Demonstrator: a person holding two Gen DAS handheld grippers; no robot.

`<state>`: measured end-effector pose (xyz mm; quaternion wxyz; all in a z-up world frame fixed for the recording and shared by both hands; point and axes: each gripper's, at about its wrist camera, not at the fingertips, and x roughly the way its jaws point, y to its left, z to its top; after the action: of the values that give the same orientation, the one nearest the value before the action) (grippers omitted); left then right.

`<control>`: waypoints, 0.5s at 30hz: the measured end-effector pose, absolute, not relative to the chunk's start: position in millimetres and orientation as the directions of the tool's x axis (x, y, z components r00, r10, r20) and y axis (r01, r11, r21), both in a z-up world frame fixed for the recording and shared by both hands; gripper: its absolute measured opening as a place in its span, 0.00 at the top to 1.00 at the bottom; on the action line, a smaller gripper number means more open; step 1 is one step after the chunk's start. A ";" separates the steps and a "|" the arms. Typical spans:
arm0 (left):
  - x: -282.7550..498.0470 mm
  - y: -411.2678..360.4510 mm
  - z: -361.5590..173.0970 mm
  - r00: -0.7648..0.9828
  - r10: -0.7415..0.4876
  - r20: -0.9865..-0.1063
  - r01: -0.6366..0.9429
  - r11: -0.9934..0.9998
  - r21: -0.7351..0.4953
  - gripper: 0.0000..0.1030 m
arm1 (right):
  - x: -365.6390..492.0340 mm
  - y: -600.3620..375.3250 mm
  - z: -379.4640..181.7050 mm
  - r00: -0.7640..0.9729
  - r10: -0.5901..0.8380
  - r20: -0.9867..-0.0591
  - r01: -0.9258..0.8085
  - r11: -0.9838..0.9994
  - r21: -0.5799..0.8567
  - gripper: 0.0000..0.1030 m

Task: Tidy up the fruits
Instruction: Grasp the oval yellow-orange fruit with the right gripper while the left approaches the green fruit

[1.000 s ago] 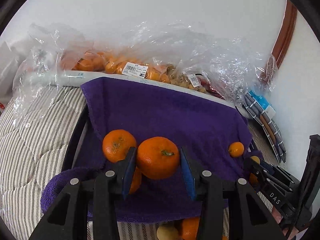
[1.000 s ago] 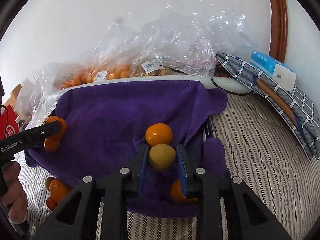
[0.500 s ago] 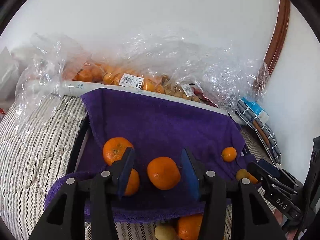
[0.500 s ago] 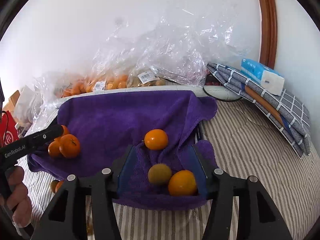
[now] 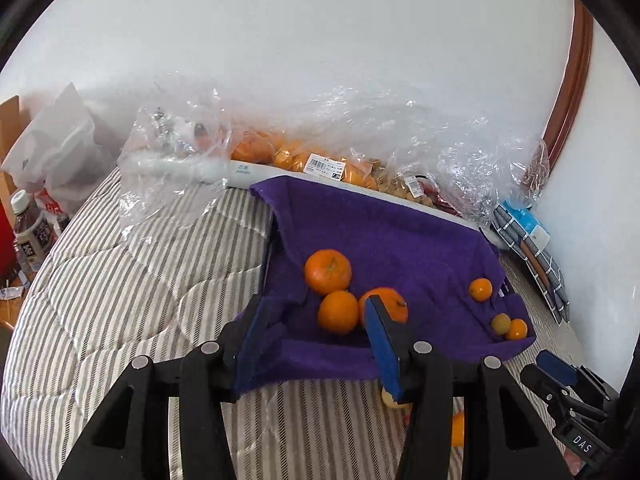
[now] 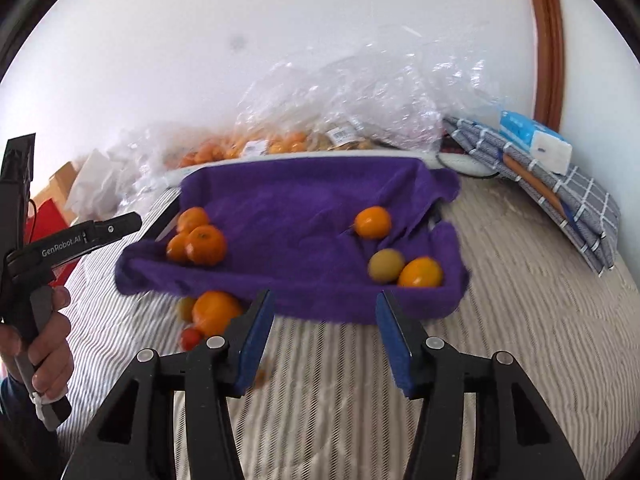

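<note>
A purple towel point(image 5: 384, 232) lines a shallow tray on the striped bed. Three mandarins point(image 5: 338, 312) cluster at its left end. A small orange point(image 5: 480, 289), a yellow-green fruit point(image 6: 386, 265) and another orange point(image 6: 421, 273) lie at its right end. My left gripper point(image 5: 320, 344) hangs open just in front of the towel's near edge, nothing between its pads. My right gripper point(image 6: 326, 344) is also back from the edge; its jaws are closing a little, with nothing between them. A hand point(image 6: 44, 344) holds the left gripper point(image 6: 116, 226) in the right wrist view.
Loose fruit lies on the bed before the tray: a mandarin point(image 6: 216, 312), a yellowish fruit point(image 6: 186, 308), a small red one point(image 6: 190, 338). Plastic bags of fruit point(image 5: 320, 160) line the wall. Folded cloth and a tissue pack point(image 6: 532, 142) sit right; bottles point(image 5: 32, 228) far left.
Both grippers opened and pulled back from the tray. The left let its mandarin go beside two others; the right dropped the yellow-green fruit next to an orange.
</note>
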<state>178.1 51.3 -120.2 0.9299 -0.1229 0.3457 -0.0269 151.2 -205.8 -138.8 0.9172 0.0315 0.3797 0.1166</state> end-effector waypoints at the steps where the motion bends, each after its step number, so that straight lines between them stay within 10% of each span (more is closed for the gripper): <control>1: 172.9 53.4 -123.1 0.755 -0.136 -0.642 -0.032 0.969 -0.244 0.54 | 148.4 -201.3 -141.1 0.674 0.254 -0.694 -0.209 0.966 0.150 0.50; 15: 149.9 72.2 -163.0 0.700 -0.212 -0.682 -0.039 0.942 -0.333 0.52 | 138.0 -138.9 -180.0 0.572 0.254 -0.780 -0.303 0.949 0.086 0.56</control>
<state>149.9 72.2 -163.0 0.9074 -0.1633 0.3844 -0.0476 138.0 -138.9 -180.0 0.8862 -0.0284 0.4348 0.1572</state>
